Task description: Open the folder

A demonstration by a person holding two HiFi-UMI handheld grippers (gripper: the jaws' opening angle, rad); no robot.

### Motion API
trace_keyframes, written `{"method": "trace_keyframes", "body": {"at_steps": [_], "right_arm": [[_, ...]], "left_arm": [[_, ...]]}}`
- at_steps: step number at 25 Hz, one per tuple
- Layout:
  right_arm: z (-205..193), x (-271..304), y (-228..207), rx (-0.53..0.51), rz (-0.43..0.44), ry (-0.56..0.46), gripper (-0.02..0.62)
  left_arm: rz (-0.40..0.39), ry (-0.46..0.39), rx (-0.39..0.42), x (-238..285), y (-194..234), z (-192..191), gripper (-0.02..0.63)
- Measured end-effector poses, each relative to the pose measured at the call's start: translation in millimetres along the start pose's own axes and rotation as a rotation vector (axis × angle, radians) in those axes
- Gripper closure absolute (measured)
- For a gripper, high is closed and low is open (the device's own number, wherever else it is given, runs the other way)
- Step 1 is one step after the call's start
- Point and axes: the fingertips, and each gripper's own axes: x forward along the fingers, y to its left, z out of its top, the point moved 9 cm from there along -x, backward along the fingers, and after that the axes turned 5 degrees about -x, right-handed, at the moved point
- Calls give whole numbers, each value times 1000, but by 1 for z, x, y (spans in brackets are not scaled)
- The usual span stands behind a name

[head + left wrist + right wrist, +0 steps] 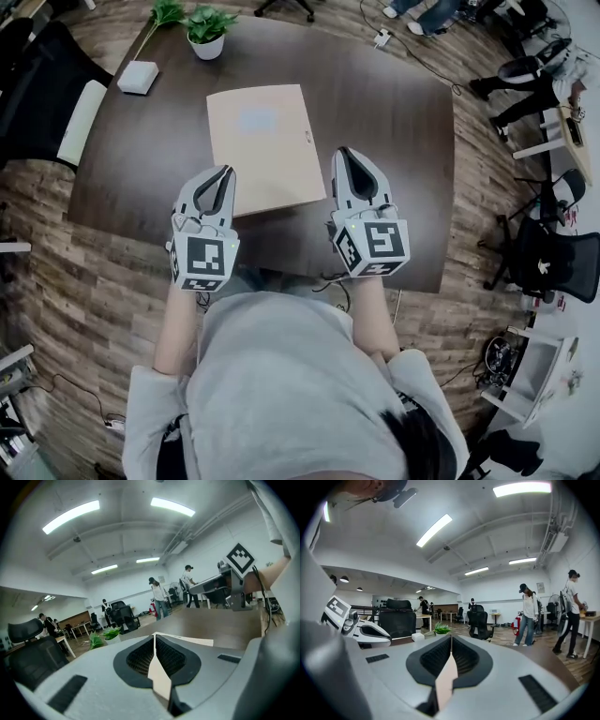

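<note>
A tan folder [264,145] lies closed and flat in the middle of the dark brown table [394,131]. In the head view my left gripper [228,172] hovers at the folder's near left corner, its jaws together with nothing between them. My right gripper [343,153] sits just off the folder's right edge near the near corner, also shut and empty. In the left gripper view the left gripper [154,636] has its pads meeting, and the folder [192,641] shows as a pale strip just beyond the tips. The right gripper [451,639] in its own view has its jaws together too.
At the table's far left stand a potted plant [208,33], a loose green sprig [167,13] and a white box [138,77]. A black office chair [47,84] is left of the table, another chair [553,262] to the right. A cable with an adapter [382,39] lies beyond the far edge.
</note>
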Motion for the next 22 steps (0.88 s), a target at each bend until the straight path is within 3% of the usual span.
{"method": "trace_keyframes", "body": {"at_steps": [10,14,22], "right_arm": [[-30,9,-18,18,127,71,580],[-39,14,-22,24,167,91,580],[-55,12,-26,12,233,117,580]], "left_arm": [[13,166,148,14,-51,-34,594],[1,232,305,21,-69,-46,529],[-28,331,537,26,-107,-68,494]]}}
